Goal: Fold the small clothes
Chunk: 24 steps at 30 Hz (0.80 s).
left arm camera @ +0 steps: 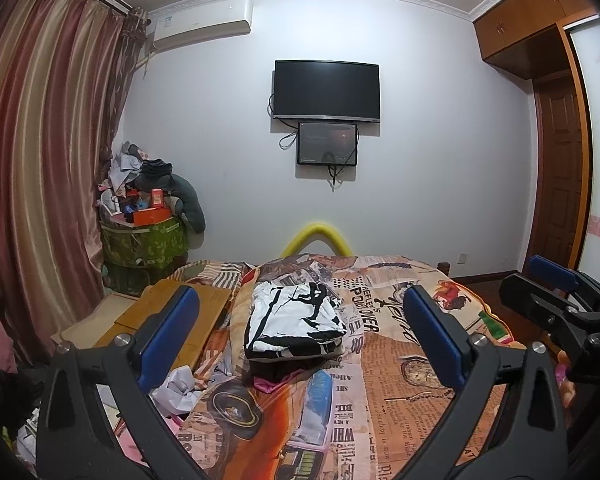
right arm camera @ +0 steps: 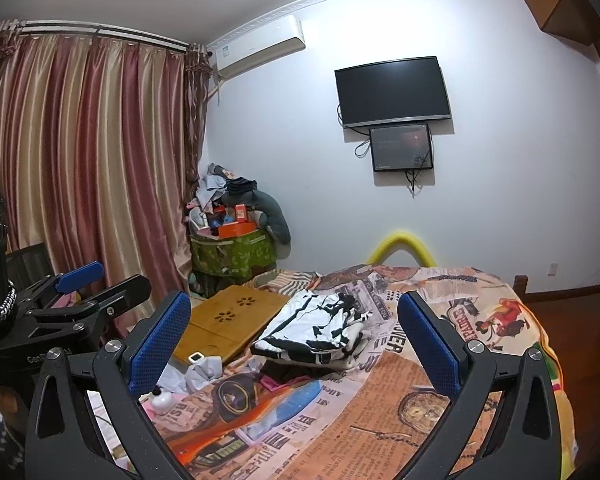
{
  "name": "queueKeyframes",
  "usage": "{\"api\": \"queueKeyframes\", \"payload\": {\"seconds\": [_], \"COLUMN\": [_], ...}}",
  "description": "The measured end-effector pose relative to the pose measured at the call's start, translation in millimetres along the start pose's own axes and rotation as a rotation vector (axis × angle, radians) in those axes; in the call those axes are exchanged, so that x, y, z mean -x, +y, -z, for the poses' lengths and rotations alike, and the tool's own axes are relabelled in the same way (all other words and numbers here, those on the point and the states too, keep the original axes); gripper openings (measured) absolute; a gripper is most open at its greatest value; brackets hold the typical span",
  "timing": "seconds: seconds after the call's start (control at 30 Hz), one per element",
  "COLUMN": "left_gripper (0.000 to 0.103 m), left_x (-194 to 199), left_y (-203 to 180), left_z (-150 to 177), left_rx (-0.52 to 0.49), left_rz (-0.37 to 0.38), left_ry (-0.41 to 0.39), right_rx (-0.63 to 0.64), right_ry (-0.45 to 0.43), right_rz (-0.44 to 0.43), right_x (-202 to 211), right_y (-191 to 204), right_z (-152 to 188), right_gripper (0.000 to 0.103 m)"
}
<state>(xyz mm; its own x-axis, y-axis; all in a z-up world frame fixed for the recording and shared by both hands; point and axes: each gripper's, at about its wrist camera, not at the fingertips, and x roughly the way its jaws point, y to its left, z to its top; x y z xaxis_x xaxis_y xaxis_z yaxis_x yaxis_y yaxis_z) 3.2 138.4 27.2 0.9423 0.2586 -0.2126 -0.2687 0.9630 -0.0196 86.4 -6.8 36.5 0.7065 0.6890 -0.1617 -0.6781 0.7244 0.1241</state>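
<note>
One folded garment (left arm camera: 296, 320), white with black print, sits squared on top of a small stack near the middle of the bed (left arm camera: 400, 400); beneath it a dark piece and a scrap of pink cloth (left arm camera: 270, 384) show at the near edge, though I cannot tell how neatly those are folded. Both tongs hang above the bed, short of the stack and touching nothing; the left tongs (left arm camera: 300, 336) stand wide apart and empty; the right tongs (right arm camera: 294, 340) likewise gape with nothing between them. By my reading, a fold has just been finished and the hands are between garments; the step in hand is the release and retreat, not a fold. Crumpled white cloth (left arm camera: 178, 390) lies at the bed's left edge beside the wooden tray (left arm camera: 172, 312); that may be the next piece, though it is too bunched to identify. The next move would call for finding a loose garment, pinching an edge, and spreading it flat on bare quilt clear of the stack.
</note>
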Motion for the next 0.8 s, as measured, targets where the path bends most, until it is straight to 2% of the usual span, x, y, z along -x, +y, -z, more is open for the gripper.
{"api": "queueKeyframes", "payload": {"seconds": [0.8], "left_gripper": [0.103], "left_x": [-5.1], "left_y": [-0.8], "left_z": [-0.9], "left_rx": [-0.011], "left_rz": [0.038], "left_ry": [0.001], "right_rx": [-0.008], "right_ry": [0.002], "right_rz": [0.004], "right_x": [0.9], "right_y": [-1.7], "right_z": [1.2], "right_gripper": [0.103]}}
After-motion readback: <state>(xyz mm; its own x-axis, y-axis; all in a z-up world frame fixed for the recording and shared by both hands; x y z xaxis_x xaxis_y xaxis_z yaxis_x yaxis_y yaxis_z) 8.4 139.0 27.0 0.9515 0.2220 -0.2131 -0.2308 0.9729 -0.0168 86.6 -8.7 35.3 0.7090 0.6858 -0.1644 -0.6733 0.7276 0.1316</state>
